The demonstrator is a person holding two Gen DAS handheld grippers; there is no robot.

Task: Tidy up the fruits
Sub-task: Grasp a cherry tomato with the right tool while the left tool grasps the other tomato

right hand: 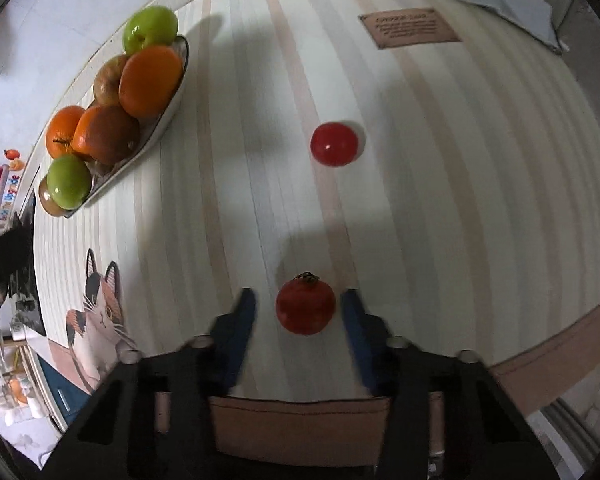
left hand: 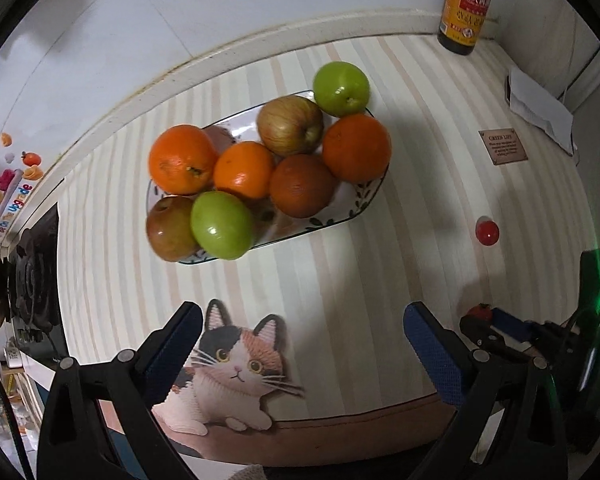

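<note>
While the left gripper (left hand: 300,344) hangs open-jawed and empty, the small red fruit (right hand: 305,306) is bracketed, untouched, between the right gripper's (right hand: 298,312) open jaws, calyx pointing away.

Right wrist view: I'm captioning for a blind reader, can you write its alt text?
The open right gripper straddles a small red tomato on a striped tablecloth, jaws not touching it. A second red fruit lies farther ahead, and a dish piled with oranges and apples sits far left.
</note>
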